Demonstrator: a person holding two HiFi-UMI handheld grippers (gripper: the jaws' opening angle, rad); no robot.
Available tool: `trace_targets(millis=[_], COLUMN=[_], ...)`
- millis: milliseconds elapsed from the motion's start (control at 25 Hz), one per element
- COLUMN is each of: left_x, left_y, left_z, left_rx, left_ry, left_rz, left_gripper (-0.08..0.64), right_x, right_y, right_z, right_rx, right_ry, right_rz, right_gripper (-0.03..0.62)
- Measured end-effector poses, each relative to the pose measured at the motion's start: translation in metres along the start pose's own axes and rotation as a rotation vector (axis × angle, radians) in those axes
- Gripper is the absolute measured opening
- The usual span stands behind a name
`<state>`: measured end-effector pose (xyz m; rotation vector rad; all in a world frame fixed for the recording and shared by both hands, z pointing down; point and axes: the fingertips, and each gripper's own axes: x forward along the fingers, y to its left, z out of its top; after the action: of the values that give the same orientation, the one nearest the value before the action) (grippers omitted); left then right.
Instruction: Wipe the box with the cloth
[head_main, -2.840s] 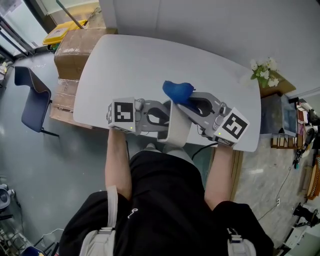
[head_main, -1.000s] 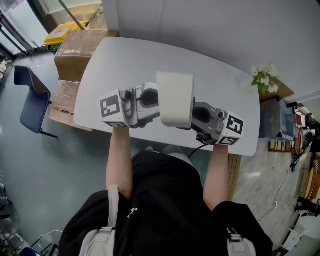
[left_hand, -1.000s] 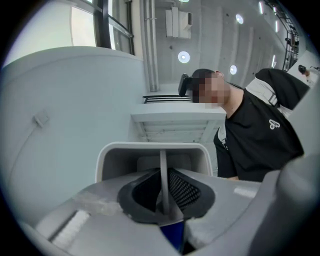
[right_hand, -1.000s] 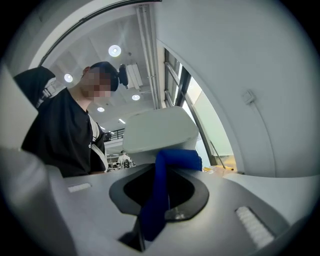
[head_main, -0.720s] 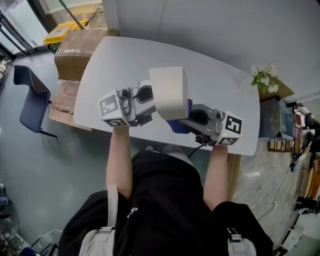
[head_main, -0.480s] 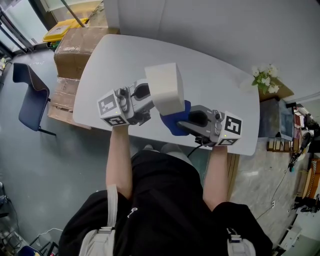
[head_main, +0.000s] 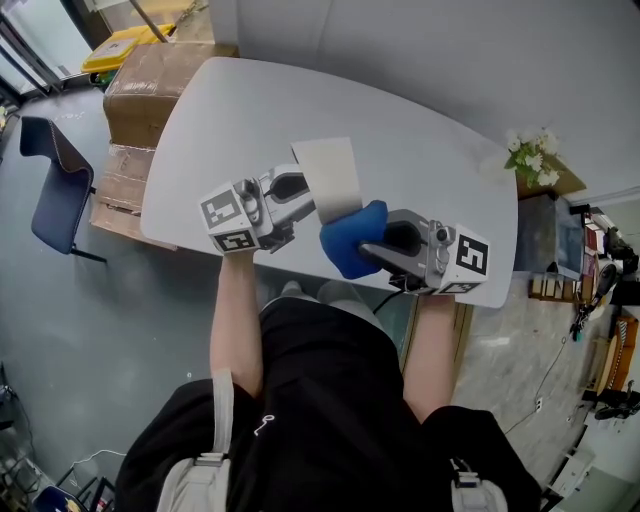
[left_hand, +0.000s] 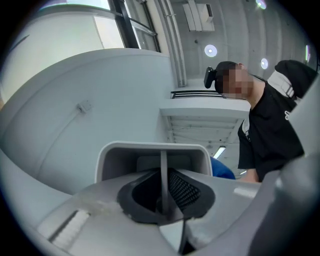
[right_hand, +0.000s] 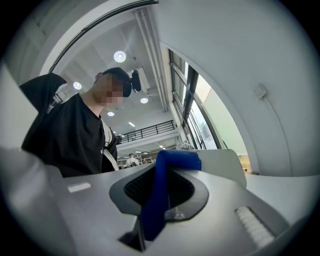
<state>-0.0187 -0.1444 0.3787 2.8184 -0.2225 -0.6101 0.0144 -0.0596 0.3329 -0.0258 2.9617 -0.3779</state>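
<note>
Head view has the left tongs (head_main: 306, 196) holding the pale box (head_main: 330, 172) over the near part of the grey table (head_main: 230, 100). The right tongs (head_main: 362, 246) press a bunched blue cloth (head_main: 345, 240) against the box's near lower side. Left gripper view shows its jaws closed tight on a thin wall of the open box. Right gripper view shows its jaws pinched together on a fold of the cloth, with the box just behind it.
</note>
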Motion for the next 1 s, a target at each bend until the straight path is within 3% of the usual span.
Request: trace_targets(millis=[600,1000], left_x=[0.01,0.015], left_y=[-0.023,-0.047], left_z=[-0.02,-0.024], left_rx=[-0.025,0.006], left_ry=[0.073,0.126], left_rz=[-0.138,-0.241], left_gripper=[0.049,0.049], right_x=[-0.033,-0.048], right_y=[-0.009,-0.043], right_z=[0.036,0.042], right_rx=[-0.074,-0.105], right_ry=[-0.147,-0.184], right_rz=[-0.109,-0.34], right_gripper=[0.057,0.055])
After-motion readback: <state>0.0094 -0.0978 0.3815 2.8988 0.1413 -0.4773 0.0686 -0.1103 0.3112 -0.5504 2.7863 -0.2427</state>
